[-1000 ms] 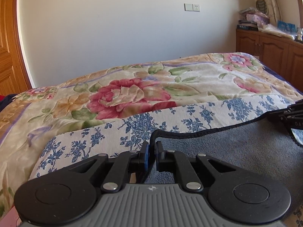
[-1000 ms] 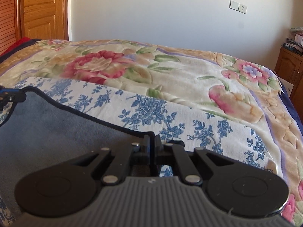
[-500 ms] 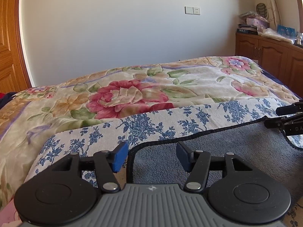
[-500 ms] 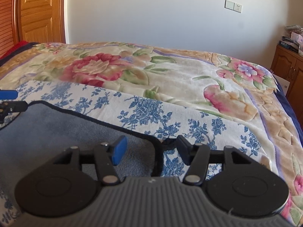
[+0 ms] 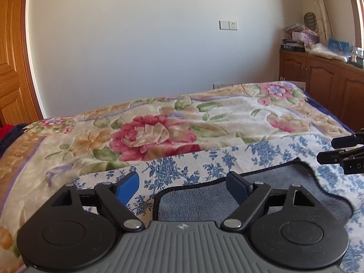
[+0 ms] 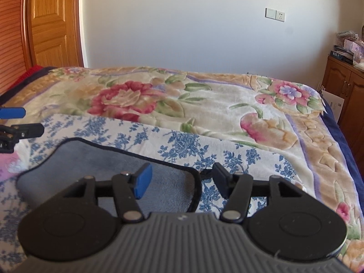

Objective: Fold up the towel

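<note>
"D" on right tool (image 5: 345, 157)

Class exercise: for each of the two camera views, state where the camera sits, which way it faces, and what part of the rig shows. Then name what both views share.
Left wrist: sits behind the left claw, open, facing across the bed toward the wall; right claw at the right edge.
Right wrist: sits behind the right claw, open, facing likewise; left claw at the left edge.
Shared: grey towel on blue-floral cloth, wall socket.
</note>
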The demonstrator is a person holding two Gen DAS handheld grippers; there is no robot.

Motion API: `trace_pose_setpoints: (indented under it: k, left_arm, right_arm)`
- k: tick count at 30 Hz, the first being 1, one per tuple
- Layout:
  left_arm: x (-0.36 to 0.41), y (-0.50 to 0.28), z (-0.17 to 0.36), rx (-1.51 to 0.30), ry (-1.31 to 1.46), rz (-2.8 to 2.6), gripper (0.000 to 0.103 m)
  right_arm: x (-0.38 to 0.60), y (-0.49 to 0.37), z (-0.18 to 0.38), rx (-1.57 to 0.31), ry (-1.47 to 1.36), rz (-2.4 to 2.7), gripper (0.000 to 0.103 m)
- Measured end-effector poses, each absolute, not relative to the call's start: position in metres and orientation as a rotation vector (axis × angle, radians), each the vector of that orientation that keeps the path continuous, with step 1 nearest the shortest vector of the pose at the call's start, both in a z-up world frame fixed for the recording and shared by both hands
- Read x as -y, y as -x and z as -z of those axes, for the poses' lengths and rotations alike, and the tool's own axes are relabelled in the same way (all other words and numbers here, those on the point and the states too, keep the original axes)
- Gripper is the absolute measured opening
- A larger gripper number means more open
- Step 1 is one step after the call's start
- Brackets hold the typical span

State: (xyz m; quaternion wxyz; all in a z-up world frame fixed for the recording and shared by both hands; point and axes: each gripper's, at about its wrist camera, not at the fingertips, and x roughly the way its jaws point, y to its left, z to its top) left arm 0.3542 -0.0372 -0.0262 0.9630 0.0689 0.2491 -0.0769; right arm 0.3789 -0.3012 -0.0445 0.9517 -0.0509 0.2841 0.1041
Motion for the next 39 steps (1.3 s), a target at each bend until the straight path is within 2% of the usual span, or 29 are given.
trace_pose_setpoints:
  k: [7, 11, 36, 39]
  left_arm:
    - [0.037, -0.33, 0.001, -0.493, -0.14, 0.137, 0.088]
    - [0.036, -0.316, -0.012, -0.485, -0.128, 0.135, 0.09]
    - [0.04, -0.222, -0.078, -0.432, -0.162, 0.158, 0.097]
    - [0.038, -0.214, -0.082, -0.431, -0.168, 0.155, 0.101]
  right_arm:
    - [0.299, -0.354, 0.018, -0.554, 0.09, -0.211, 0.063]
    - [0.298, -0.338, 0.008, -0.542, 0.09, -0.203, 0.072]
    - [0.295, -0.256, -0.037, -0.493, 0.072, -0.191, 0.087]
    - [0.294, -0.25, -0.039, -0.484, 0.066, -0.196, 0.095]
